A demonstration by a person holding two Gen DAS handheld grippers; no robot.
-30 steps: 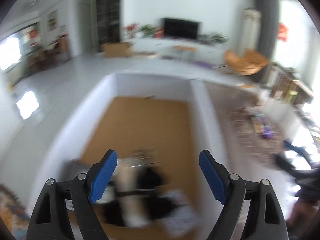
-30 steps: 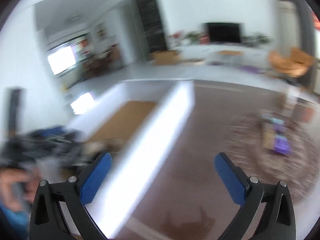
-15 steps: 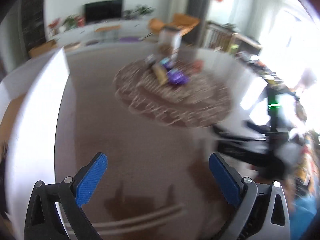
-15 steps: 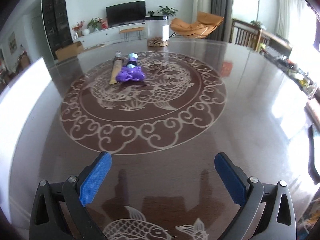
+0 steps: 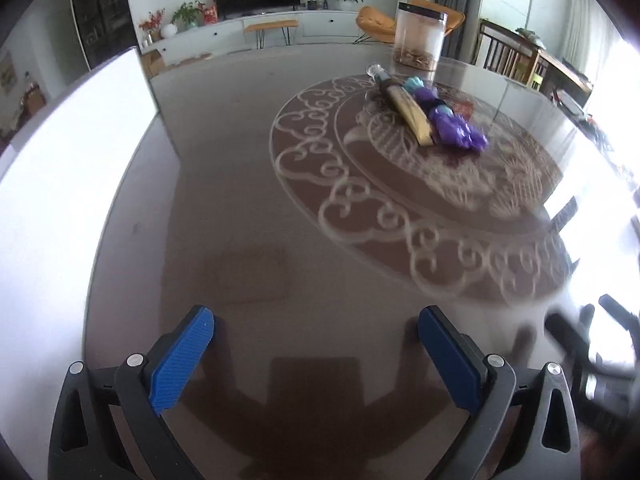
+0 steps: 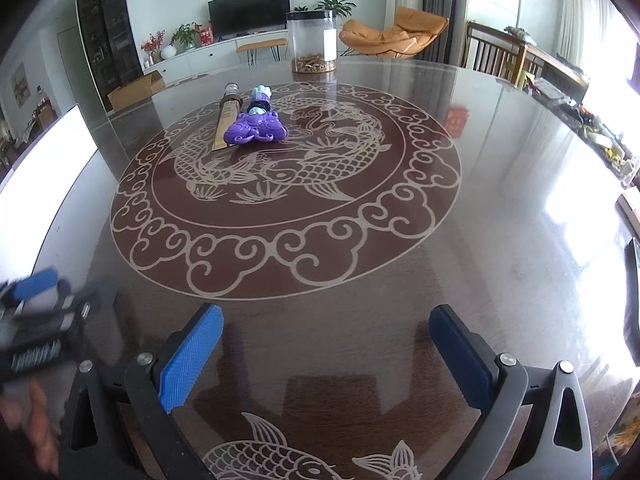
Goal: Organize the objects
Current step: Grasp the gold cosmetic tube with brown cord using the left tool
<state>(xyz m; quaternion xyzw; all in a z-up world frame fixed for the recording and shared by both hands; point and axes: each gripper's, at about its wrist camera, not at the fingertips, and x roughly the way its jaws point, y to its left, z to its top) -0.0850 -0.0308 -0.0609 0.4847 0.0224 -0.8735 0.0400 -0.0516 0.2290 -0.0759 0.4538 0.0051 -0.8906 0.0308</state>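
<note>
Here, left gripper (image 5: 316, 352) above the dark glossy table (image 5: 248, 208), blue pads (image 5: 182, 360) spread wide, nothing between them. Right gripper (image 6: 326, 354) likewise gaping and empty, over the tabletop near the edge of the round fish-and-cloud inlay (image 6: 280, 248). Purple toy (image 6: 256, 128) lying near the middle of that inlay, touching a long tan stick-like object (image 6: 224, 124) just to its left in the right wrist view; same pair visible far off in the left wrist view, toy (image 5: 460, 130) beside stick (image 5: 412, 114). Clear cylindrical jar (image 6: 314, 42) with brownish contents at its bottom, upright at the far side of the table, well apart from both tools. White box wall (image 5: 60, 168) along the left side of the table. Blurred left tool and a hand (image 6: 36, 440) at the lower left of the right wrist view.
</note>
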